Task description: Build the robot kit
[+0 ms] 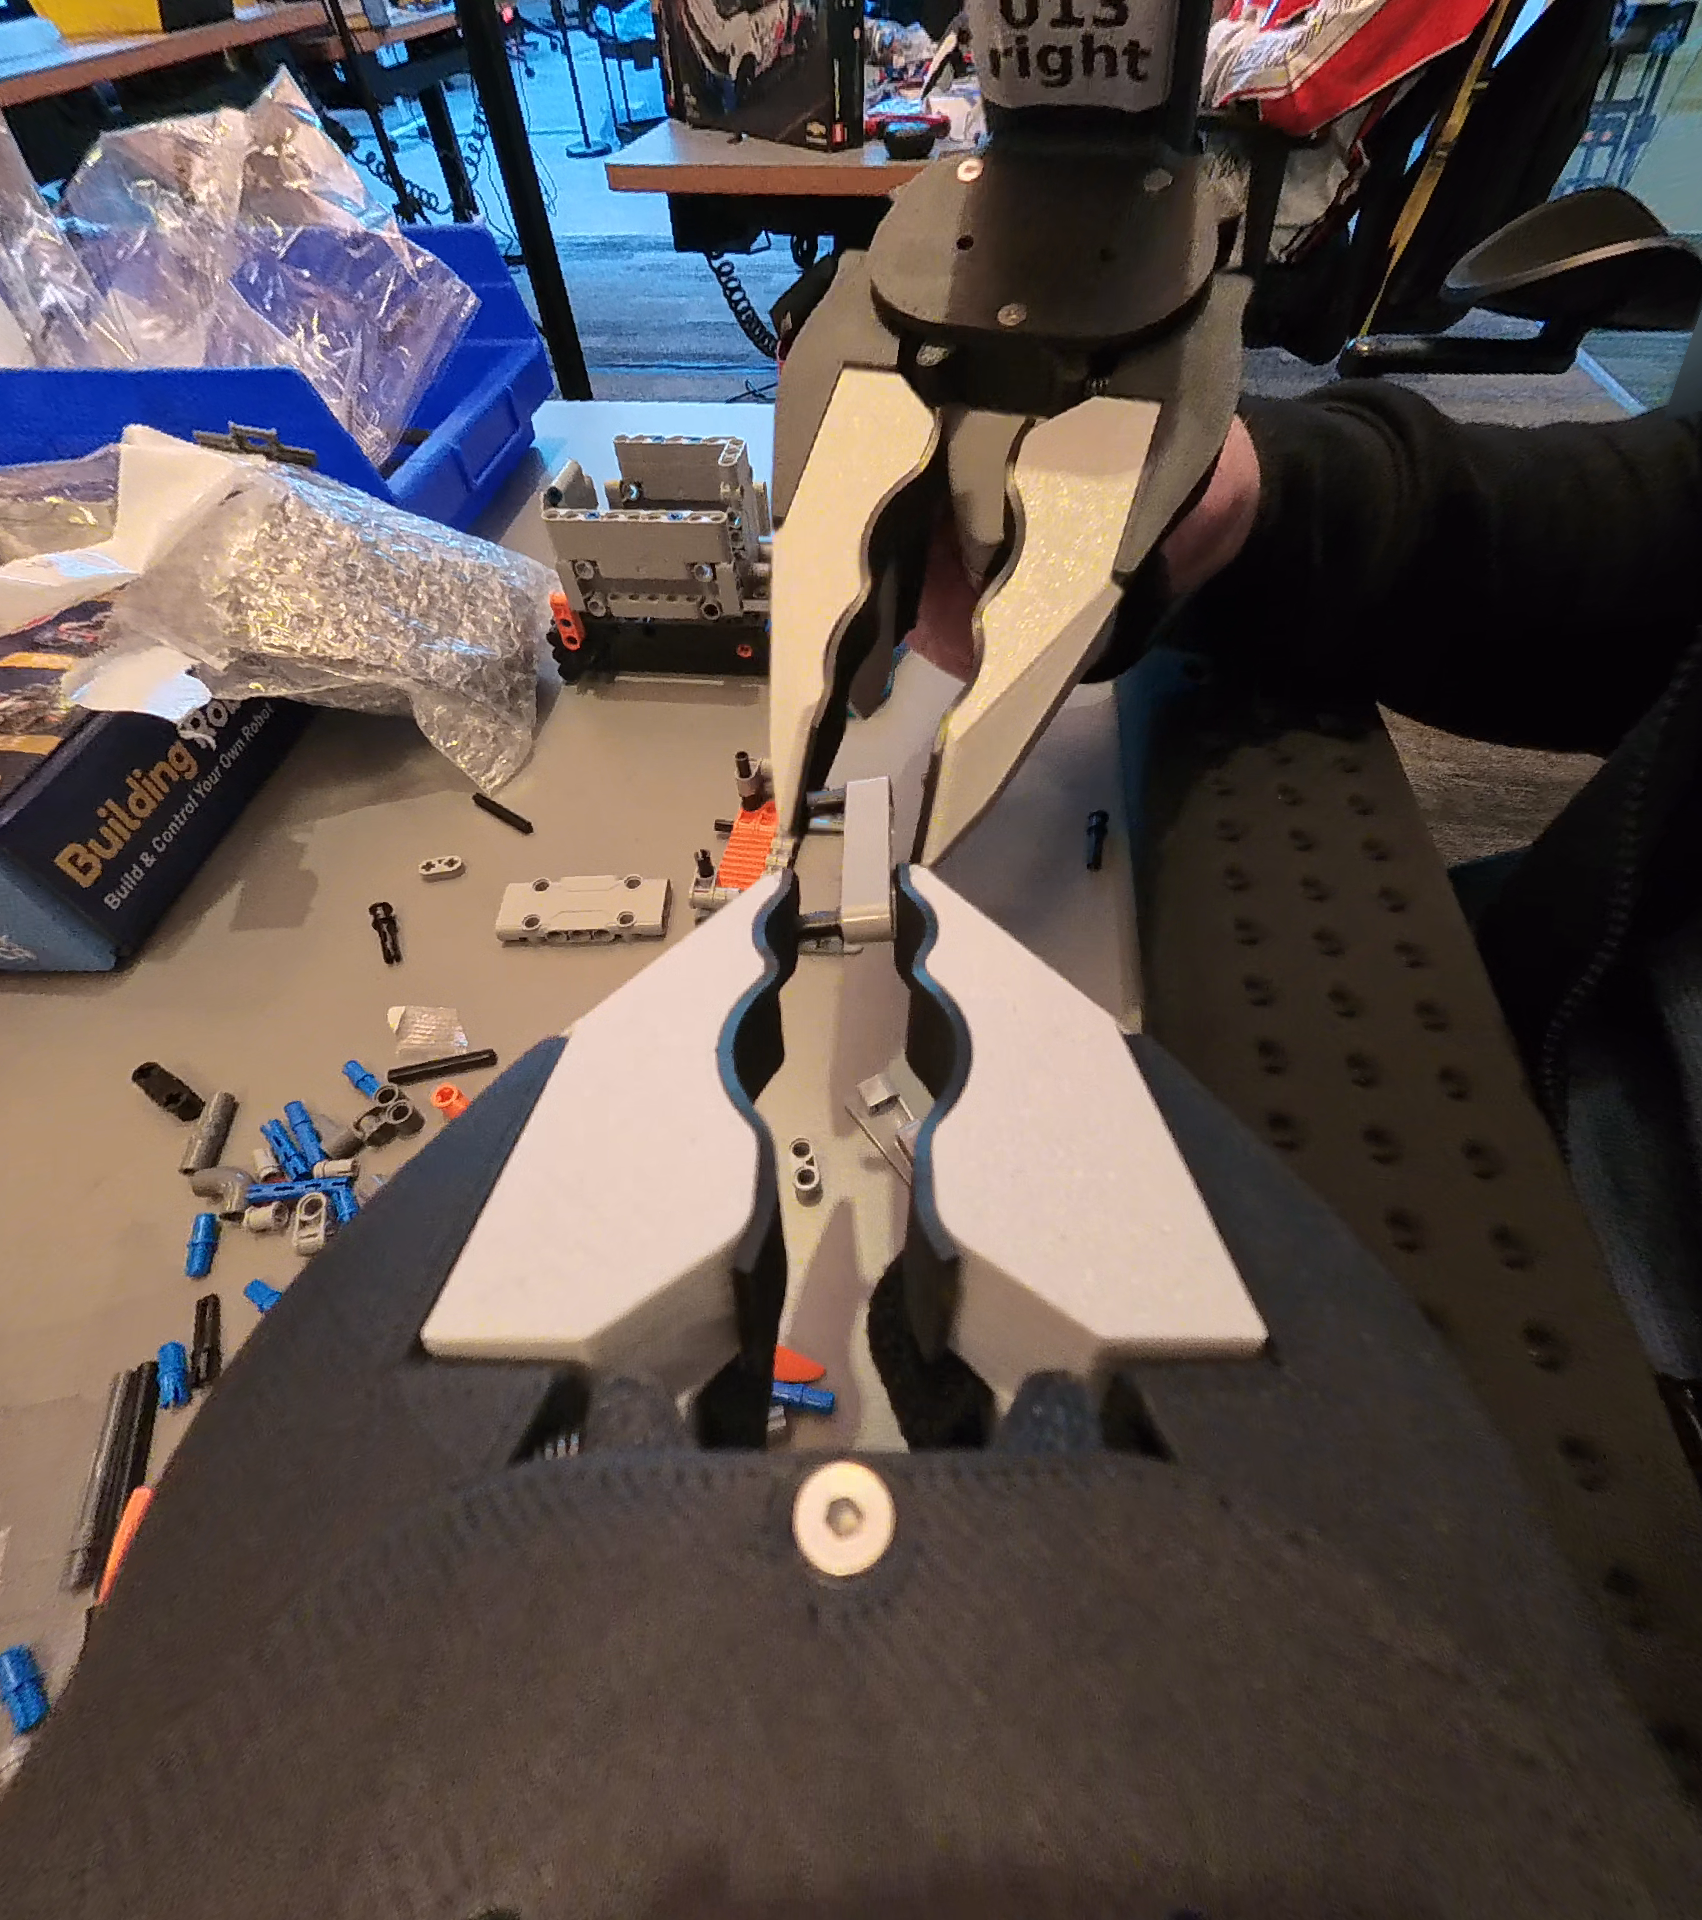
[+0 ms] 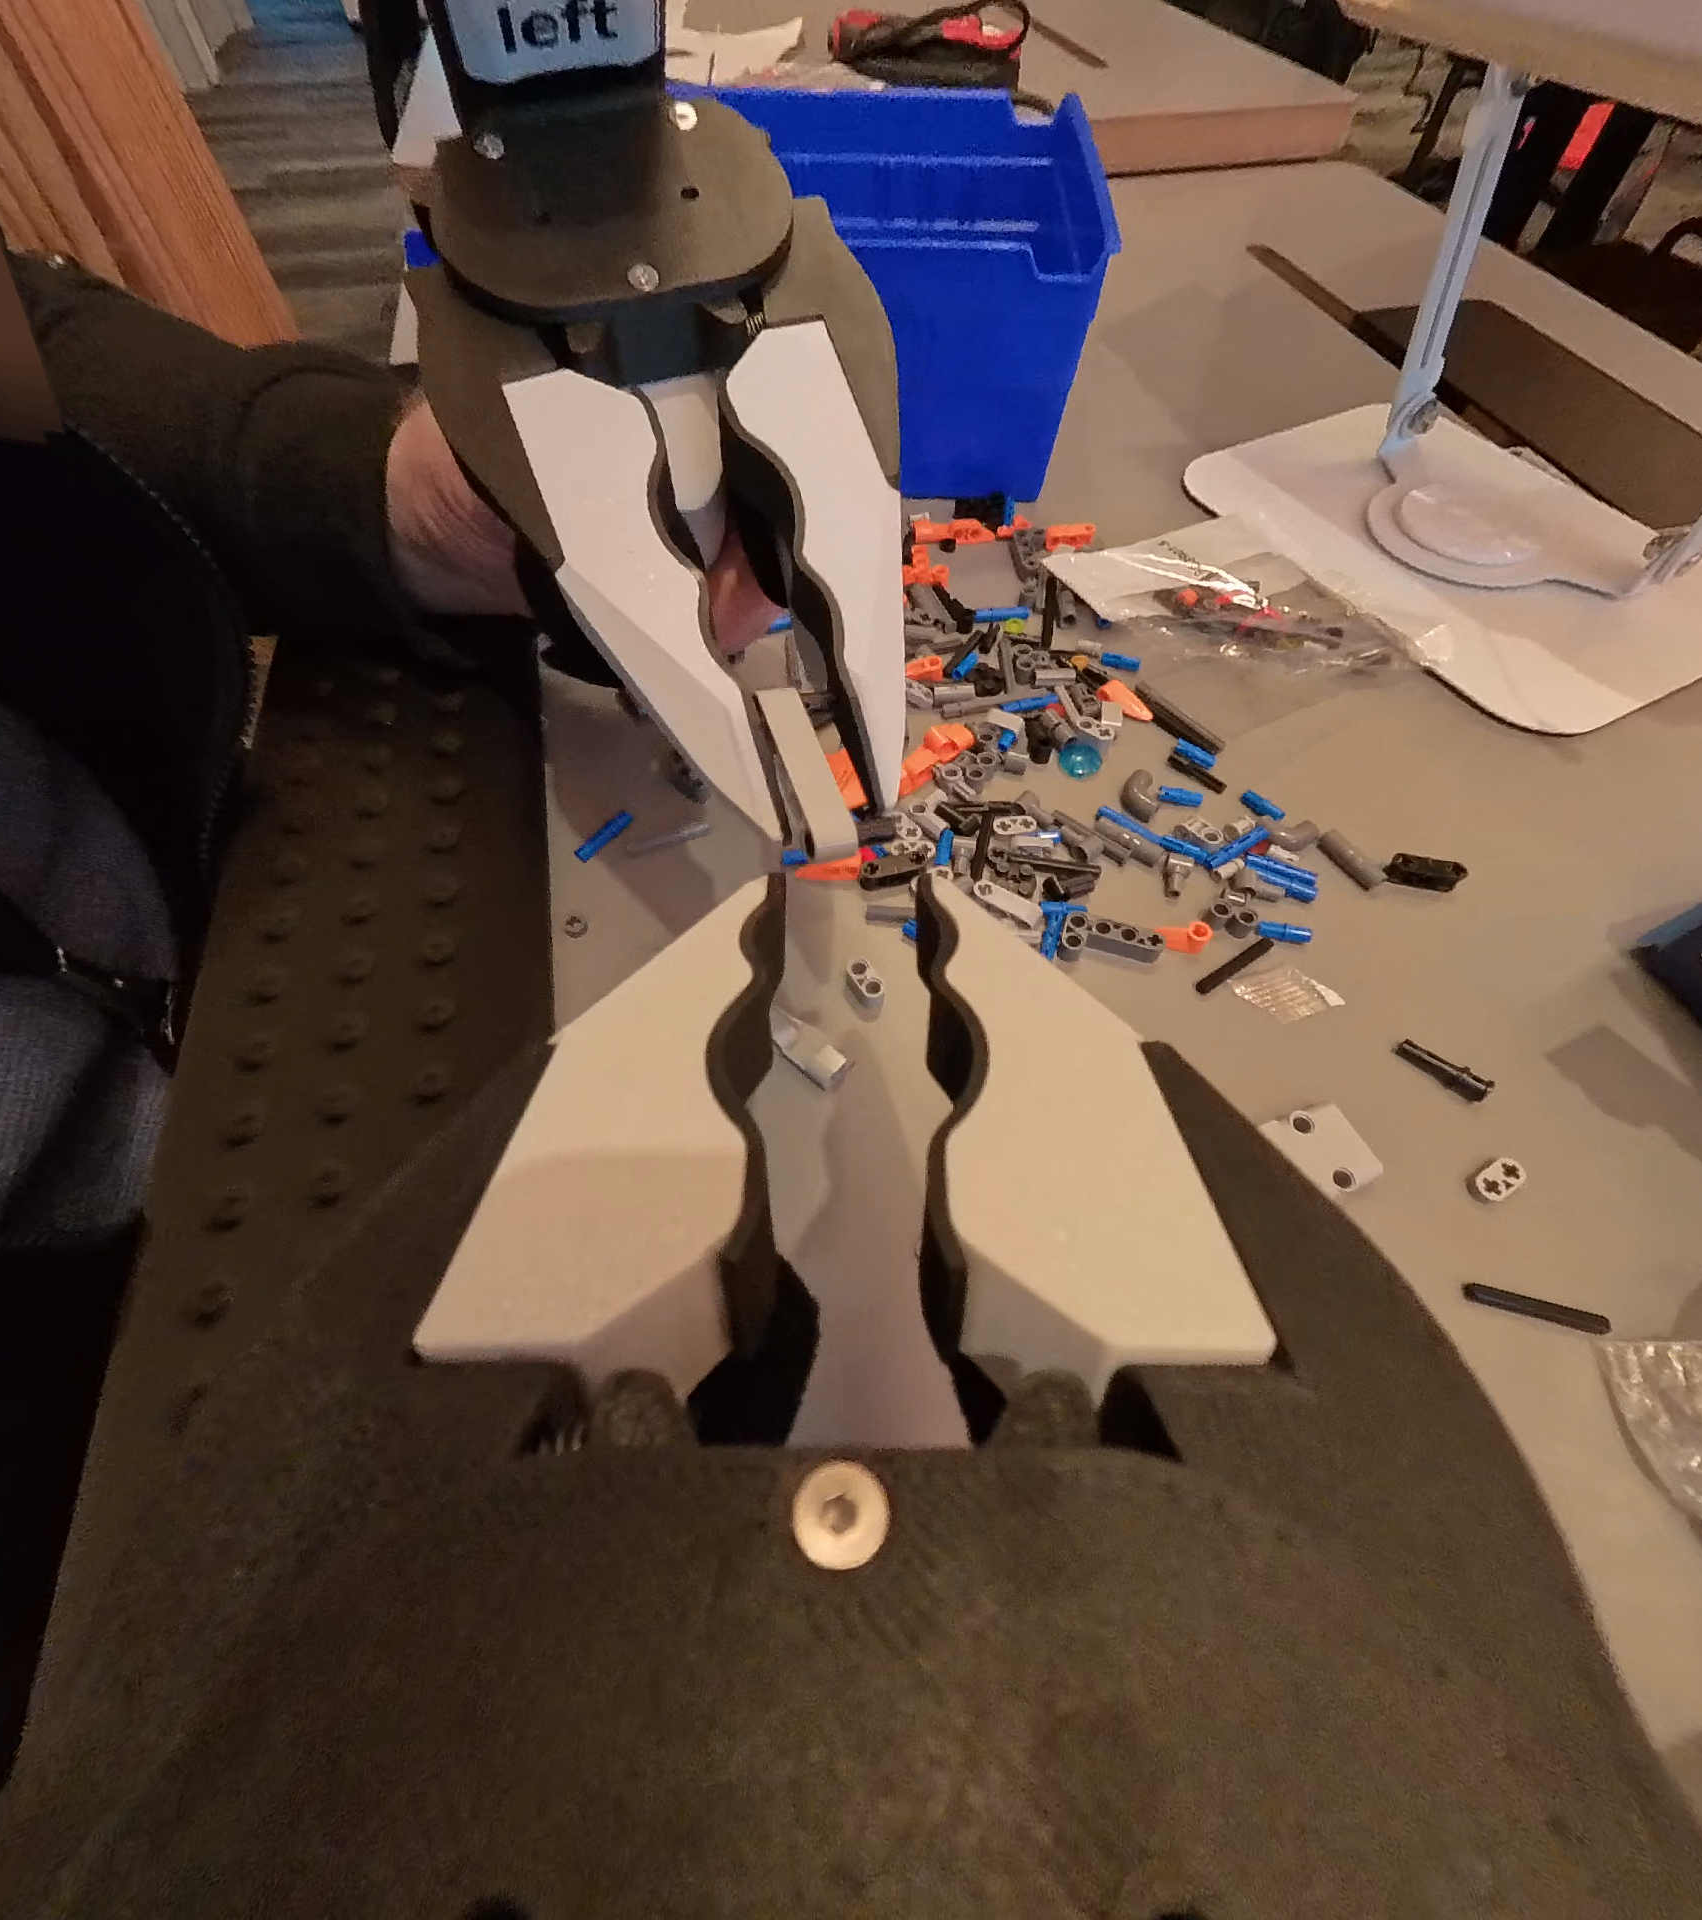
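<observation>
My left gripper (image 1: 849, 883) is shut on the near end of a grey beam (image 1: 868, 852) that has black pins (image 1: 819, 920) sticking out of its side, and holds it above the grey table (image 1: 618, 748). My right gripper (image 1: 862, 842) faces it from the far side, open, with its fingertips on either side of the beam's far end. In the right wrist view my right gripper (image 2: 852, 883) is open and empty, just short of the beam (image 2: 811, 774) held in the left gripper (image 2: 831, 816). A small grey two-hole connector (image 2: 865, 982) lies on the table below.
A pile of loose blue, grey, black and orange parts (image 2: 1086, 810) covers the table. There is also a blue bin (image 2: 982, 312), a partly built grey model (image 1: 660, 561), a dark box (image 1: 99, 821), bubble wrap (image 1: 359, 603), a white stand base (image 2: 1449, 582) and a black studded mat (image 1: 1346, 1039).
</observation>
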{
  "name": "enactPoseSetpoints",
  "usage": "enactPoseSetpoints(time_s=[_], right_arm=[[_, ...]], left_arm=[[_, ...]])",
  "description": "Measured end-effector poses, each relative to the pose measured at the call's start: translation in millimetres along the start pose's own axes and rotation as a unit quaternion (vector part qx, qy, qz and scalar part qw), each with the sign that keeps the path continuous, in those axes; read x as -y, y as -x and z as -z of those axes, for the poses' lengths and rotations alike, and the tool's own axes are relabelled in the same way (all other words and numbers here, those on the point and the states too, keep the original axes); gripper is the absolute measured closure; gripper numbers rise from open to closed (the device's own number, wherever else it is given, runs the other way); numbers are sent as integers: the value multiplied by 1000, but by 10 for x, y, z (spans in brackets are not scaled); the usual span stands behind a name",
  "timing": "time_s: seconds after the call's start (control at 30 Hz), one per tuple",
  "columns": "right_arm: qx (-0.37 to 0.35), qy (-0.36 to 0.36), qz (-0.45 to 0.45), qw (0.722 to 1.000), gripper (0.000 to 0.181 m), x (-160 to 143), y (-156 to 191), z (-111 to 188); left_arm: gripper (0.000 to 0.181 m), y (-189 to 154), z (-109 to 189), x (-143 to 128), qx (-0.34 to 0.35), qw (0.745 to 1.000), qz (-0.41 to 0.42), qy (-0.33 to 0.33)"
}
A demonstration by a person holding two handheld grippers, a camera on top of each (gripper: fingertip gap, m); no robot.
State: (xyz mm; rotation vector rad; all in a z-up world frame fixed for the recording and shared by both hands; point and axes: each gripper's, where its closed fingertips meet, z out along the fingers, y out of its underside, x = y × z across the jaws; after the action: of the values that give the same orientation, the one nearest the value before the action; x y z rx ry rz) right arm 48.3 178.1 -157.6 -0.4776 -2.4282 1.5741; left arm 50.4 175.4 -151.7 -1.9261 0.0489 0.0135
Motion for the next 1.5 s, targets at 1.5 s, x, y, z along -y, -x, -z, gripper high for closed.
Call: enactPoseSetpoints(time_s=[1.5], right_arm=[[234,-90,-230,940,177,358,490,-116]], left_arm=[[166,-227,346,-14,144,943,-289,86]])
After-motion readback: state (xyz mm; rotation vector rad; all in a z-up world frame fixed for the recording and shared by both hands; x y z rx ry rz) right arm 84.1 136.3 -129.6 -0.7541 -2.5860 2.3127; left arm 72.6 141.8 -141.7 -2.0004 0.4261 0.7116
